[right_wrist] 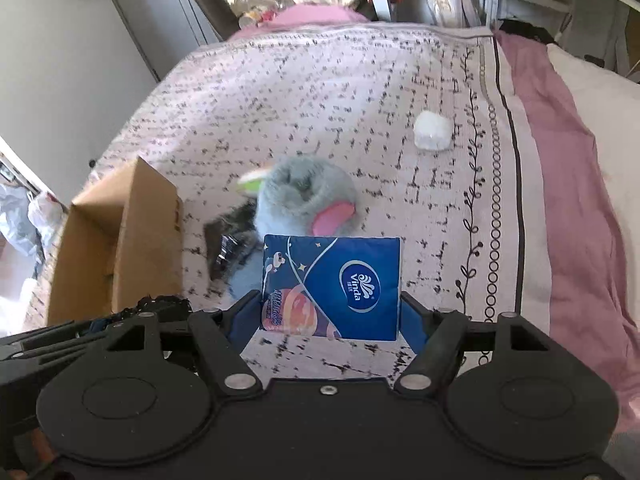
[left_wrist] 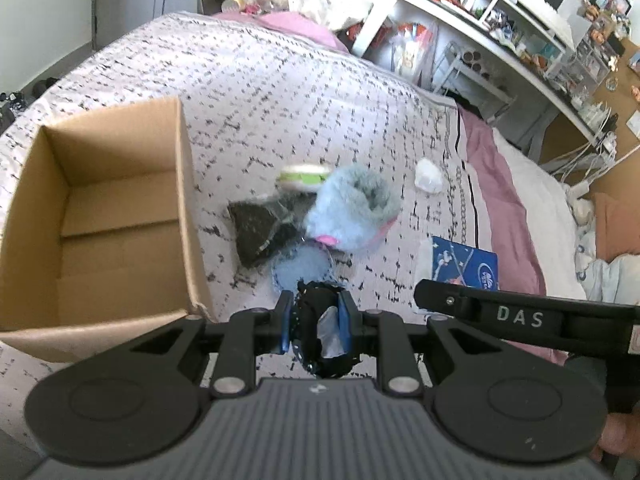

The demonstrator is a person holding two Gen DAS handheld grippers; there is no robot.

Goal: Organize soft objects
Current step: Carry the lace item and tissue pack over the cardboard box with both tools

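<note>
In the left wrist view, the left gripper (left_wrist: 316, 320) sits at the lower centre of the frame, its blue pads clamped on a dark, crumpled soft thing (left_wrist: 320, 328) with a pale patch showing. To its left, an open cardboard box (left_wrist: 120, 152) rests on the patterned bedspread (left_wrist: 280, 92). Just above the gripper lie a fluffy blue plush toy (left_wrist: 352, 208), a dark pouch (left_wrist: 260, 232) touching it on the left, and a green-and-white item (left_wrist: 304, 176) behind them, blurred. A small white ball of fluff (left_wrist: 430, 176) lies apart at centre right. In the right wrist view, the right gripper (right_wrist: 330, 312) at lower centre is clamped on a blue tissue pack (right_wrist: 332, 284), held between its pads above the bedspread. The plush toy sits just above the pack, the box at the left edge, and the white fluff at upper right.
</note>
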